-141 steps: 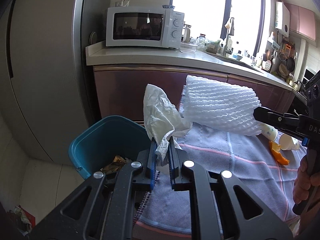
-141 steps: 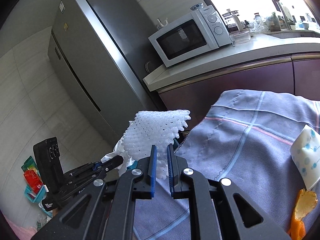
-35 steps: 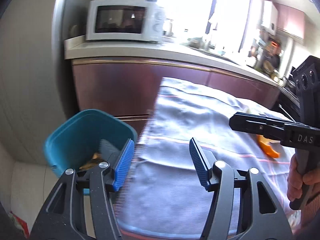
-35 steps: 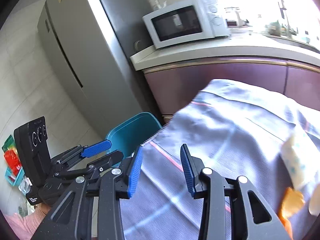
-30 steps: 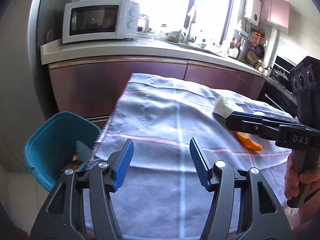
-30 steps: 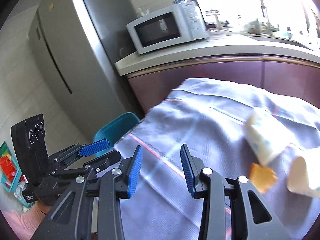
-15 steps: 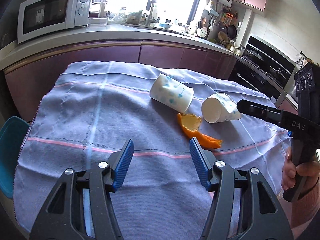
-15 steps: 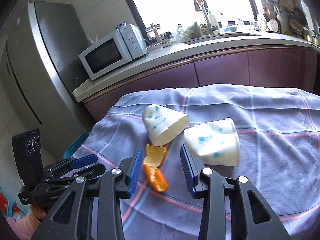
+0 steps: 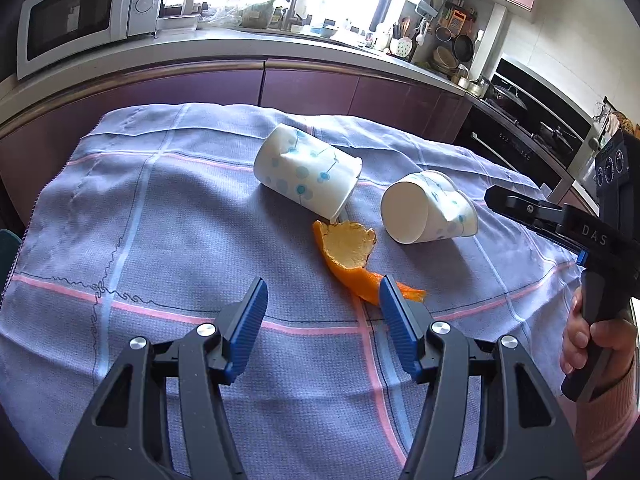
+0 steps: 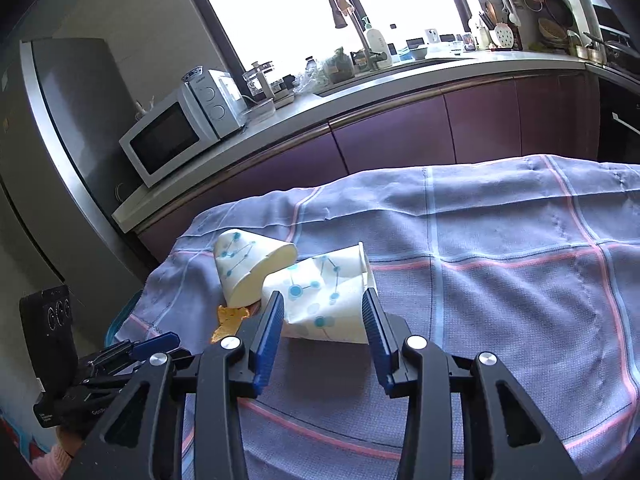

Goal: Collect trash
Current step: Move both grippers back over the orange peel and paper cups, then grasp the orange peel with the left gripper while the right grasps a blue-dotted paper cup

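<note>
Two white paper cups with blue dots lie on their sides on the blue checked cloth [image 9: 160,240]. The far cup [image 9: 308,178] lies left, and the crumpled cup [image 9: 428,208] lies right. An orange peel [image 9: 352,252] lies in front of them. My left gripper [image 9: 320,320] is open and empty, just short of the peel. My right gripper [image 10: 322,324] is open, its fingers on either side of the crumpled cup [image 10: 324,300], not closed on it. The far cup [image 10: 248,272] and the peel [image 10: 230,318] lie to its left.
A teal bin's edge [image 9: 8,248] shows past the cloth's left side; it also shows in the right wrist view [image 10: 120,320]. Purple cabinets [image 9: 312,88] with a microwave [image 9: 80,12] on the counter run behind the table. A fridge [image 10: 52,160] stands left.
Both grippers let go of the tissue and foam net and opened. They swung right from the bin to the cups and peel. The right gripper has moved in around the crumpled cup.
</note>
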The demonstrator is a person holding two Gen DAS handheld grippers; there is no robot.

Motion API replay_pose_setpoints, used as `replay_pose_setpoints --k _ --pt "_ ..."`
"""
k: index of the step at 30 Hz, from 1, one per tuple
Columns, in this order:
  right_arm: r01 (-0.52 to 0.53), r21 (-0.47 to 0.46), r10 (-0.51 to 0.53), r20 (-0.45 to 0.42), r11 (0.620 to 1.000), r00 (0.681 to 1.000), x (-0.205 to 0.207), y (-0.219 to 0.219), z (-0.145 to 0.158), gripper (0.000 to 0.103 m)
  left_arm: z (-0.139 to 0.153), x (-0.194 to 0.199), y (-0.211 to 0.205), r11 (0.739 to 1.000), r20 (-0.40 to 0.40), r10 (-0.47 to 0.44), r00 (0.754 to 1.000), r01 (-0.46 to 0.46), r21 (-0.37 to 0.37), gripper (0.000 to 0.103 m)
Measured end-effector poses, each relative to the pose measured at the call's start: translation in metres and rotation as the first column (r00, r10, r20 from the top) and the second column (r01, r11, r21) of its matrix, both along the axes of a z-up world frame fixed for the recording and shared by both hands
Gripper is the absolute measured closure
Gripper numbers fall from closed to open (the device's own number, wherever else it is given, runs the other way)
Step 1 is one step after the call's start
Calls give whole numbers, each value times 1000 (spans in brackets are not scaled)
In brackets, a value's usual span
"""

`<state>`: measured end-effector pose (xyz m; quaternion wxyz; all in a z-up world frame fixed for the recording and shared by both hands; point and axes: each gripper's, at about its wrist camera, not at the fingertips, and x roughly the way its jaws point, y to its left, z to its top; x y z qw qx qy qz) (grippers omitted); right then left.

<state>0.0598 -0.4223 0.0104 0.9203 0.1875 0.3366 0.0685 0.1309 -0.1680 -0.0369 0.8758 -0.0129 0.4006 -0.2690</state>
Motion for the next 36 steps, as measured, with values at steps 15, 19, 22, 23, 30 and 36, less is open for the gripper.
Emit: replay_pose_setpoints --k 15,19,22,23,30,36 --pt "9 85 -4 -53 996 999 19 -29 -22 58 -7 3 -10 999 -34 31 999 -32 -7 45" --pt "-2 116 10 -66 993 998 25 -33 -28 56 -7 7 -11 999 -42 30 999 -30 -11 45" --pt "-10 142 21 -73 990 997 29 -35 -32 56 -6 10 -15 1000 -46 24 999 -24 -8 45" --pt "-13 150 24 -74 989 997 31 -35 -33 56 -6 11 -17 1000 -45 21 999 -21 -6 45" --pt "-36 168 50 -82 985 995 38 -34 -36 55 -9 13 -26 1000 -51 13 999 -12 11 45" --pt "-55 180 70 -83 982 994 40 -34 -37 55 -11 15 -31 1000 -63 12 998 -11 17 47"
